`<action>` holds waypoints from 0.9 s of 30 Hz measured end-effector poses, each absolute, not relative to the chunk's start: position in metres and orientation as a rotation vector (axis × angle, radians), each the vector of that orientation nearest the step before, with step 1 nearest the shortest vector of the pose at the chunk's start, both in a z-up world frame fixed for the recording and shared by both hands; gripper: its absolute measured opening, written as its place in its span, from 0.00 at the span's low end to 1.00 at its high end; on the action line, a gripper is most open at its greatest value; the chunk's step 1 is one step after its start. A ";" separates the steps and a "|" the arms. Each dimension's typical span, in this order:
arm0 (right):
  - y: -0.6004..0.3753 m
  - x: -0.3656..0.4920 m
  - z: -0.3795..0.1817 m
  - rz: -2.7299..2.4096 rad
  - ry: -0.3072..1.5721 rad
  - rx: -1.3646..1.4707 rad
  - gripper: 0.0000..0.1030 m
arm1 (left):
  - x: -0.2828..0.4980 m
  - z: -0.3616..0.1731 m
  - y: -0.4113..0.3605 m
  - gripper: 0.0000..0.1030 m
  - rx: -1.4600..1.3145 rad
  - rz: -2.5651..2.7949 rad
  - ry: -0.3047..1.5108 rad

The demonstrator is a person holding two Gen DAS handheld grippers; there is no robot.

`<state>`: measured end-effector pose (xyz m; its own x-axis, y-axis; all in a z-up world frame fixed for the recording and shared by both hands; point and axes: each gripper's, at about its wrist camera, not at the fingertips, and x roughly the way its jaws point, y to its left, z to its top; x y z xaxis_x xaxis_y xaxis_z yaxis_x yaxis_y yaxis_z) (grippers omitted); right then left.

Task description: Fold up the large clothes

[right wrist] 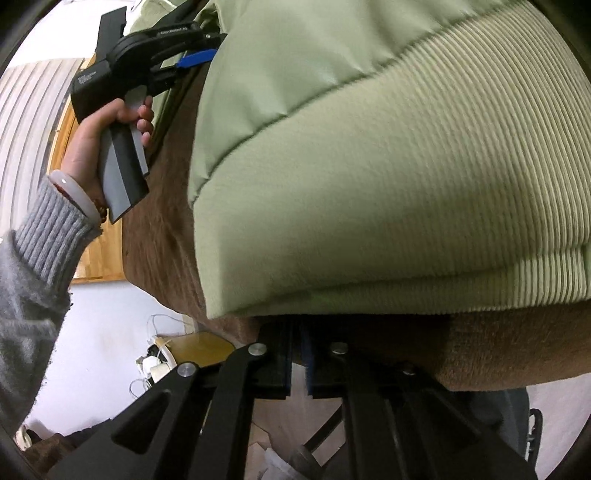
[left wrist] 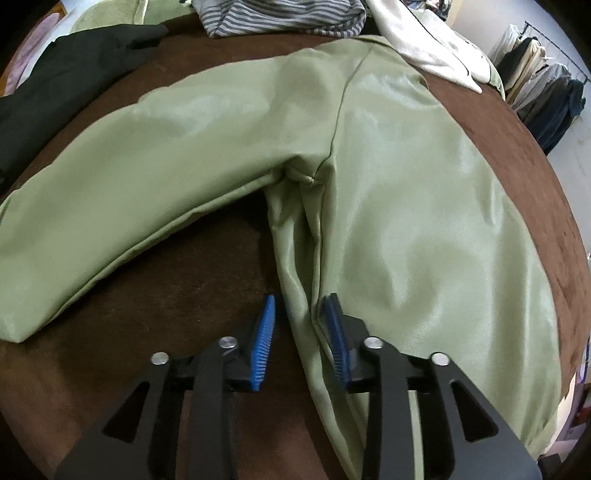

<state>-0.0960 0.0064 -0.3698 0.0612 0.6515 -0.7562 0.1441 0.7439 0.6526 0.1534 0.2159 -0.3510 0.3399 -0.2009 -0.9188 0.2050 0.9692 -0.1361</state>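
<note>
A pale green leather-look jacket (left wrist: 388, 184) lies spread on a brown cover (left wrist: 166, 295), one sleeve (left wrist: 147, 166) stretched to the left. My left gripper (left wrist: 301, 299) is open, its blue pads (left wrist: 263, 343) either side of the jacket's folded side edge without pinching it. In the right wrist view the jacket's ribbed hem (right wrist: 424, 184) fills the frame at the cover's edge (right wrist: 480, 350). My right gripper (right wrist: 298, 332) sits just below it, jaws a slit apart. Its tips are hidden in shadow under the hem. A hand (right wrist: 92, 147) in a grey sleeve holds the left gripper (right wrist: 199, 55) at the jacket's far side.
A black garment (left wrist: 55, 92) lies at the back left. A striped one (left wrist: 280, 18) and a white one (left wrist: 424, 37) are heaped behind the jacket. A clothes rack (left wrist: 543, 96) stands at the far right. Cables and a round yellow object (right wrist: 199, 347) are on the floor below the cover's edge.
</note>
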 end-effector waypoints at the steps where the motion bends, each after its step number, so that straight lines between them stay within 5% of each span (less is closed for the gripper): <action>1: 0.006 -0.095 -0.366 0.430 1.489 0.670 0.13 | 0.151 -0.343 0.216 0.59 -0.008 -0.258 1.186; 2: 0.006 -0.091 -0.367 0.426 1.491 0.662 0.16 | 0.151 -0.338 0.215 0.70 -0.007 -0.250 1.176; 7: 0.003 -0.081 -0.344 0.418 1.501 0.578 0.27 | 0.142 -0.300 0.211 0.93 0.057 -0.207 1.147; 19: -0.040 -0.055 -0.255 0.355 1.407 0.418 0.74 | 0.119 -0.237 0.227 0.94 0.086 -0.076 1.212; 27: -0.074 -0.008 -0.234 0.255 1.317 0.263 0.78 | 0.089 -0.260 0.242 0.94 0.005 0.061 1.265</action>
<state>-0.0079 -0.0745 -0.2338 0.2319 0.3304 -0.9149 -0.0348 0.9428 0.3317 0.0891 0.2417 -0.2596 0.2994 0.0486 -0.9529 -0.0426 0.9984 0.0375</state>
